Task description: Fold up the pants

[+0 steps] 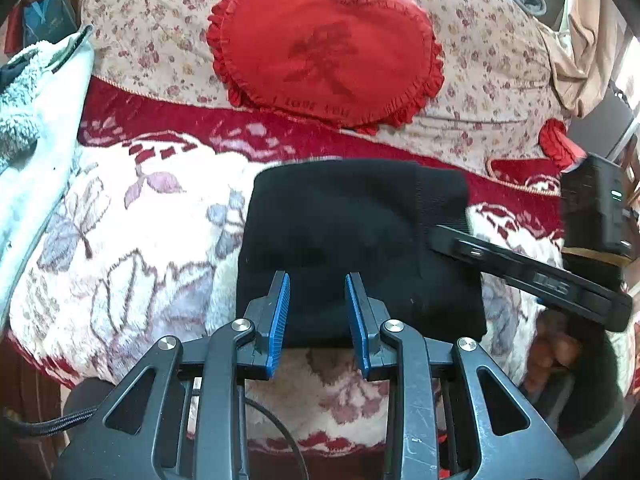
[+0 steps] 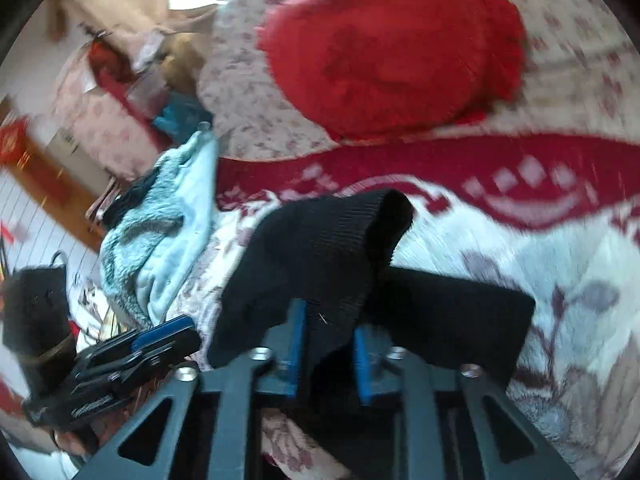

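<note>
The black pants (image 1: 352,240) lie folded into a flat block on a red and white blanket (image 1: 140,240). My left gripper (image 1: 318,280) hovers over the block's near edge, its blue pads apart with flat fabric showing between them. From the right, my right gripper (image 1: 438,240) reaches the block's right edge. In the right wrist view, which is blurred, the right gripper (image 2: 330,312) is shut on a bunched fold of the pants (image 2: 320,248), whose ribbed end stands up above the jaws. The left gripper (image 2: 160,340) shows at lower left there.
A red heart-shaped cushion (image 1: 324,44) rests on a floral quilt (image 1: 480,40) behind the pants. A pale blue fleece garment (image 1: 32,100) lies along the left side. A hand (image 1: 556,352) holds the right gripper. The bed's front edge runs just below the pants.
</note>
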`<action>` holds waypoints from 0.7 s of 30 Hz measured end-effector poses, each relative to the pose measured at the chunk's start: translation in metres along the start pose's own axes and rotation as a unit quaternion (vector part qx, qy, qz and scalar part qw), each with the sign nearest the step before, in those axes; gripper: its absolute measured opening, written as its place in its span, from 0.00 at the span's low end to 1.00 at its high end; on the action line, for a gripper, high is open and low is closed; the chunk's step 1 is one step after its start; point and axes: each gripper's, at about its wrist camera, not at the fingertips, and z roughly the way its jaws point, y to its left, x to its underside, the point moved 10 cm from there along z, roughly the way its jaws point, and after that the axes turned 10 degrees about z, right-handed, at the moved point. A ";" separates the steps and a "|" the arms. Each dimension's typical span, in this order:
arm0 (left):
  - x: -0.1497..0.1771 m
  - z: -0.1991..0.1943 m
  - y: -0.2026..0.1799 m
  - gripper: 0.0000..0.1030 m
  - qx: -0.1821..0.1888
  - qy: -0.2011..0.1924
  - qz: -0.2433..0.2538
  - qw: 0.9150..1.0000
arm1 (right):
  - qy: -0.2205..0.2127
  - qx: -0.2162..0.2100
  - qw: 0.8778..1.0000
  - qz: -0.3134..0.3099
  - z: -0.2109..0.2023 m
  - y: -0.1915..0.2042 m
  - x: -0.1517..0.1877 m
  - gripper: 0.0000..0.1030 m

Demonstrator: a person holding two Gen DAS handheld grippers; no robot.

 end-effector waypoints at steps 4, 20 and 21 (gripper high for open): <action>-0.014 -0.003 -0.008 0.30 0.010 -0.014 0.000 1.000 | -0.017 0.007 0.999 -0.042 -0.039 0.011 -0.001 0.09; -0.017 0.030 -0.030 0.36 -0.016 0.006 0.034 0.999 | -0.058 0.090 0.994 -0.011 -0.087 -0.051 -0.002 0.08; -0.023 0.029 -0.028 0.39 -0.023 -0.001 0.035 0.999 | -0.061 0.080 0.995 -0.023 -0.088 -0.039 -0.004 0.10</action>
